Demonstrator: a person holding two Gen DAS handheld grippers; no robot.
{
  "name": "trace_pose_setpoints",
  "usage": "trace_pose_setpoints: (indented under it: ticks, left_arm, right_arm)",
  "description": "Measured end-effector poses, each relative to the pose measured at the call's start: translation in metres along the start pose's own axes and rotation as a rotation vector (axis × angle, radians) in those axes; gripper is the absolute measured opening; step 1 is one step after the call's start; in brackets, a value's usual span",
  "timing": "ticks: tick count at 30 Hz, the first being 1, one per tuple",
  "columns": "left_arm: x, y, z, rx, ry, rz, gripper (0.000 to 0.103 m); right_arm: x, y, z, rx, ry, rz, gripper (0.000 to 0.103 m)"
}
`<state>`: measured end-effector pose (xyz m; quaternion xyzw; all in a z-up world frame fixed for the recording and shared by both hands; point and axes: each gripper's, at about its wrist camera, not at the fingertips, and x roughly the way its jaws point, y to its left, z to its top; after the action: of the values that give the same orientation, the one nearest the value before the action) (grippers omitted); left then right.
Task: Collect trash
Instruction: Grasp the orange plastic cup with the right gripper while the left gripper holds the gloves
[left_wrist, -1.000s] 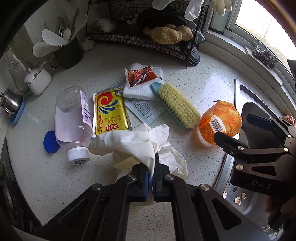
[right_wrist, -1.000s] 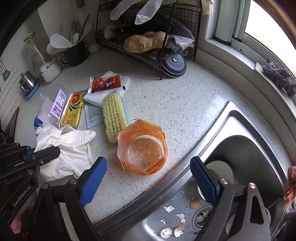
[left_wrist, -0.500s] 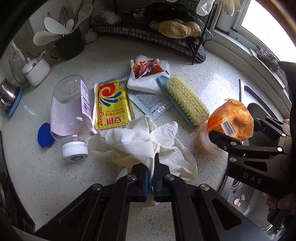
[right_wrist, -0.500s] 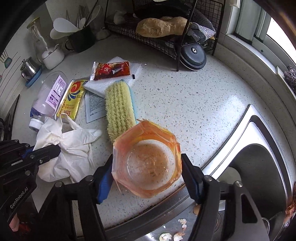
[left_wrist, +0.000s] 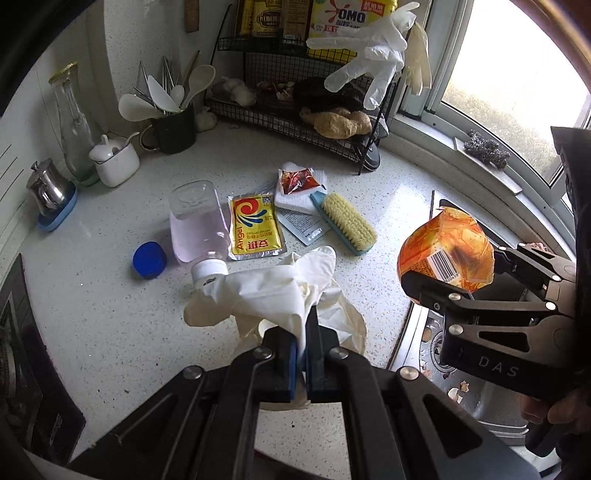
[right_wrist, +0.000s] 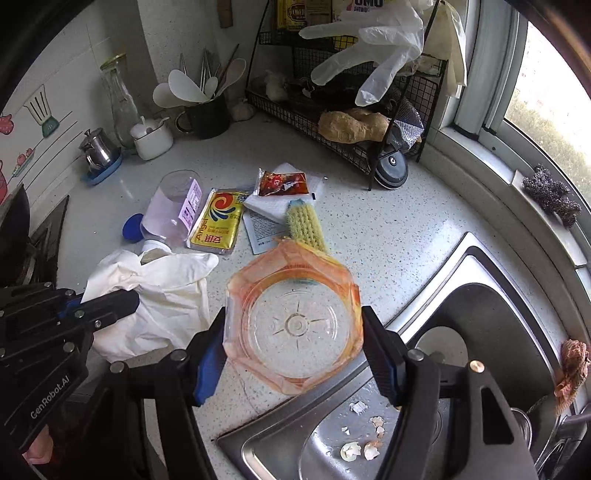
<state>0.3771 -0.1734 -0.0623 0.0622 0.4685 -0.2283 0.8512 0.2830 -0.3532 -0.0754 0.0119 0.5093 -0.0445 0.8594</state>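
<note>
Two grabs made | our left gripper (left_wrist: 301, 354) jaws pinch the glove (left_wrist: 280, 291) | right gripper (right_wrist: 295, 354) jaws just closed onto the cup (right_wrist: 295, 321) | both now lifted off the bench (left_wrist: 110, 314) | next, we judge: bin them

We see our two grippers as matte black frames with silver screw heads and blue pads inside the fingertips. Our left gripper (left_wrist: 300, 354) carries "GenRobot.AI" in pale lettering along its side, and our right gripper (right_wrist: 293, 354) carries "DAS". A dark sleeve (left_wrist: 580, 236) covers our right arm.
</note>
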Motion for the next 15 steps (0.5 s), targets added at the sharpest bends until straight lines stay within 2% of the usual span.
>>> trace_pose_setpoints:
  ticks: [11,15]
  left_arm:
    - [-0.086,0.028,-0.084,-0.018,-0.043,0.027,0.002]
    - [-0.111,0.036,-0.118,-0.047,-0.051,0.027,0.002]
  right_arm:
    - [-0.051,0.074,-0.056,-0.025,-0.041,0.026,0.065]
    - [-0.065,0.095,-0.082,-0.035,-0.057,0.062,0.065]
